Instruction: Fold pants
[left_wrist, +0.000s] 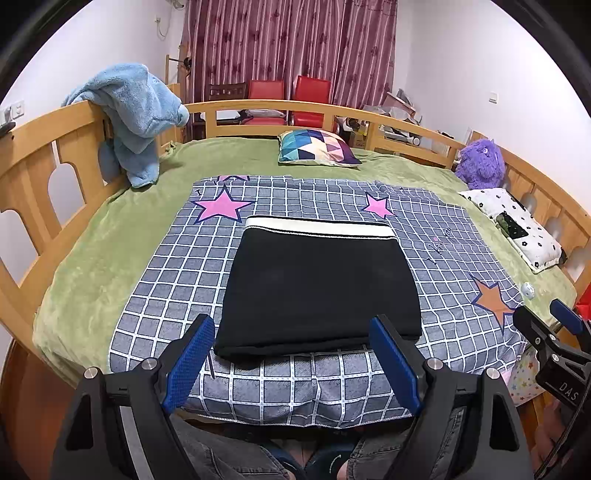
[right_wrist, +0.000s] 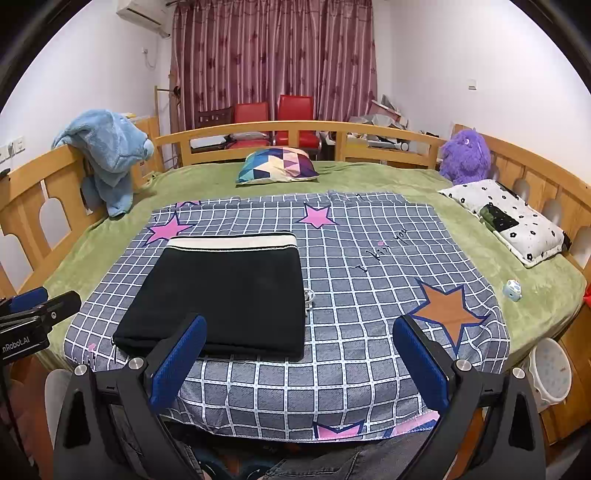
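The bed (left_wrist: 33, 184) fills nearly all of both views, its wooden rail curving along the left, top and right edges, with a green blanket (left_wrist: 122, 229) spread over it. Across the middle of the frame lies a grey checked sheet (left_wrist: 177, 266) with pink and brown stars, reaching down to the near edge of the bed. On that sheet sit the pants (left_wrist: 317, 288), folded into a flat black rectangle with a cream waistband along the far edge; in my left view they are dead centre, in my right view they are left of centre. A blue towel (left_wrist: 136, 110) hangs over the rail at upper left, a patterned cushion (left_wrist: 317, 147) lies at top centre, a purple plush toy (left_wrist: 480, 162) sits at upper right, and a white spotted pillow (left_wrist: 517, 225) lies just below it. My left gripper (left_wrist: 293, 336) at the bottom of its frame stands wide open with nothing in it, its blue pads on either side of the near edge of the pants without pressing it. My right gripper (right_wrist: 301, 334) is likewise spread wide and holds nothing; its left pad overlaps the pants' near edge in the picture, its right pad is over bare sheet.
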